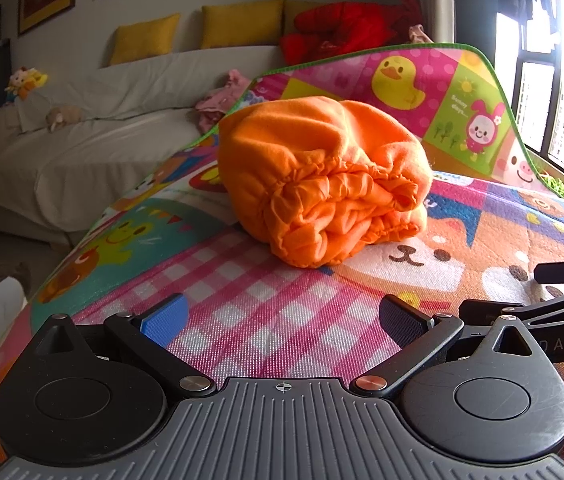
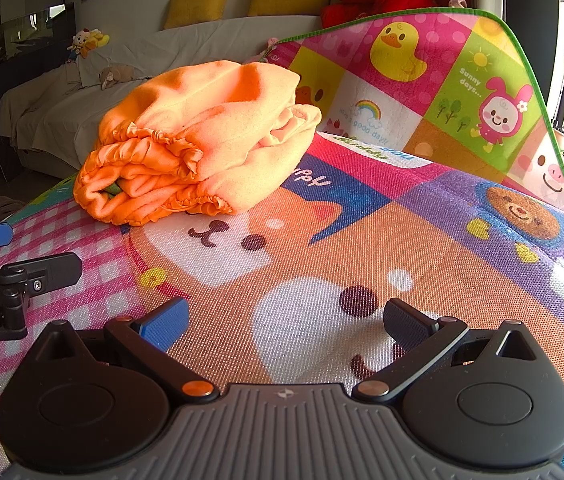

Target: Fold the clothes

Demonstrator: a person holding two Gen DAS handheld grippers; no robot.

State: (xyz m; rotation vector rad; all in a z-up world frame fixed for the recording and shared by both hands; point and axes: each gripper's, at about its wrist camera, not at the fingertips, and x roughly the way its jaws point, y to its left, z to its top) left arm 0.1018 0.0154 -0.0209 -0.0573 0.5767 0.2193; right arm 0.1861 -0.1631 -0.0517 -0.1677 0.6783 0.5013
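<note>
An orange garment (image 1: 321, 176) with a gathered elastic hem lies folded in a thick bundle on the colourful play mat (image 1: 266, 316). It also shows in the right wrist view (image 2: 198, 140), up and to the left. My left gripper (image 1: 283, 316) is open and empty, low over the mat, a short way in front of the bundle. My right gripper (image 2: 285, 324) is open and empty over the bear picture, to the right of the bundle and apart from it. The left gripper's fingers (image 2: 22, 272) show at the left edge of the right wrist view.
The mat's far end (image 2: 441, 80) is turned up like a wall behind the garment. A covered sofa (image 1: 94, 120) with yellow cushions, pink clothes (image 1: 222, 100) and a red garment (image 1: 345, 24) stands behind. A window (image 1: 561, 80) is at right.
</note>
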